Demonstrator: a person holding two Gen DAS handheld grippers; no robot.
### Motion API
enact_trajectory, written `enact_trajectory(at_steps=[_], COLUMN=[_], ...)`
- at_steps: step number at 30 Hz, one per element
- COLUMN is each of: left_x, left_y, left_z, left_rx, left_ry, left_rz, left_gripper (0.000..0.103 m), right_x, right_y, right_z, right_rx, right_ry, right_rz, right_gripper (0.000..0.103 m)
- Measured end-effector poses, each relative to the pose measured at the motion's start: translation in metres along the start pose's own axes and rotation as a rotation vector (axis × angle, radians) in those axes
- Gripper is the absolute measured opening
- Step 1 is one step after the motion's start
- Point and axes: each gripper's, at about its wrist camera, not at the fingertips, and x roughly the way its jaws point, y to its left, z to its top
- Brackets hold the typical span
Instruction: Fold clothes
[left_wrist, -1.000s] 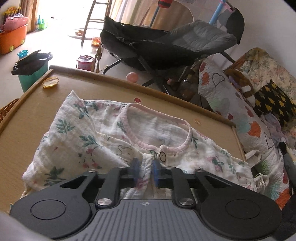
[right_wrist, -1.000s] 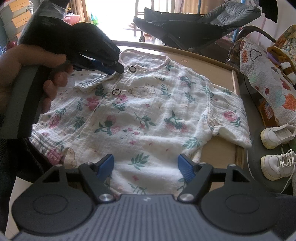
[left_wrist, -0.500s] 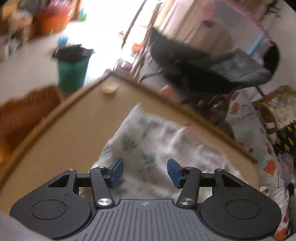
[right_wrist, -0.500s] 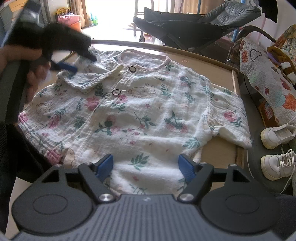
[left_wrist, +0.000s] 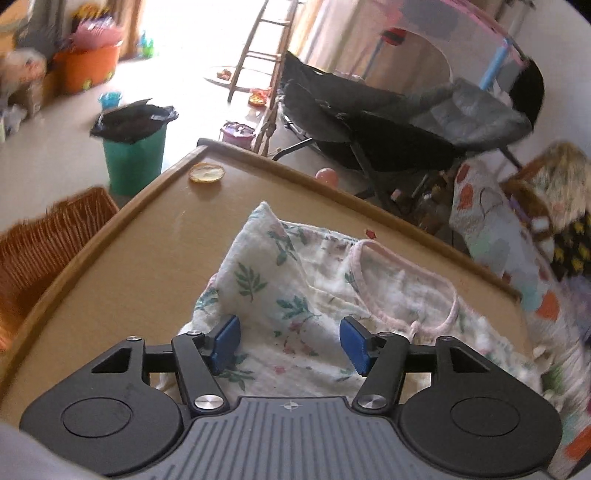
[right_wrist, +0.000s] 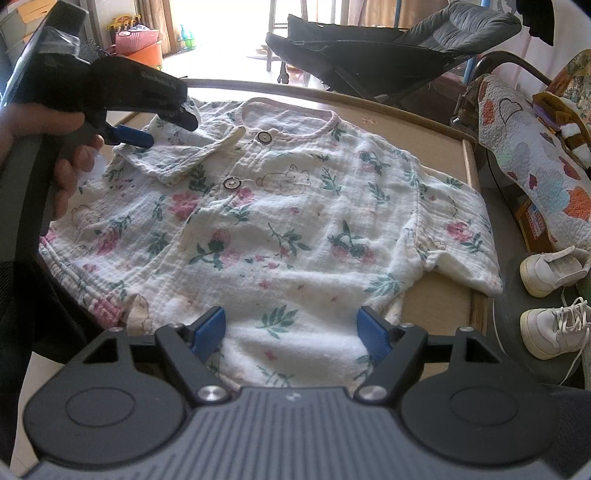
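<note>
The shirt (right_wrist: 280, 221) lies flat on the table (left_wrist: 122, 266), left sleeve folded in. The left gripper (left_wrist: 290, 341), jaws just opened, seemingly grips nothing. The right gripper (right_wrist: 290, 334) hangs open over the hem; fold the other sleeve in squarely.

White floral baby shirt (right_wrist: 280, 218) lies face-up on the table, one sleeve folded inward.
</note>
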Motion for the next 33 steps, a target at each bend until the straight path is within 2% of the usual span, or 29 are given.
enact_trajectory(at_steps=[4, 8, 14, 21, 26, 33], left_x=[-0.014, -0.034, -0.061, -0.073, -0.065, -0.059], left_y=[0.007, 0.007, 0.015, 0.033, 0.046, 0.06], left_z=[0.002, -0.002, -0.027, -0.059, -0.057, -0.058], left_rx=[-0.069, -0.032, 0.012, 0.072, -0.004, -0.082], left_ry=[-0.023, -0.033, 0.031, 0.037, 0.048, 0.056], left_rz=[-0.058, -0.106, -0.173, -0.157, -0.151, -0.129], left_gripper=[0.062, 0.062, 0.062, 0.063, 0.063, 0.063], right_x=[0.0, 0.0, 0.0, -0.007, -0.025, -0.049], right_y=[0.0, 0.0, 0.0, 0.002, -0.003, -0.043], right_z=[0.0, 0.0, 0.001, 0.006, 0.014, 0.025], right_rx=[0.0, 0.0, 0.003, -0.001, 0.021, 0.185], right_ry=[0.0, 0.002, 0.007, 0.003, -0.039, -0.098], right_rz=[0.0, -0.001, -0.003, -0.019, -0.02, -0.061], right_gripper=[0.078, 0.078, 0.078, 0.077, 0.077, 0.077])
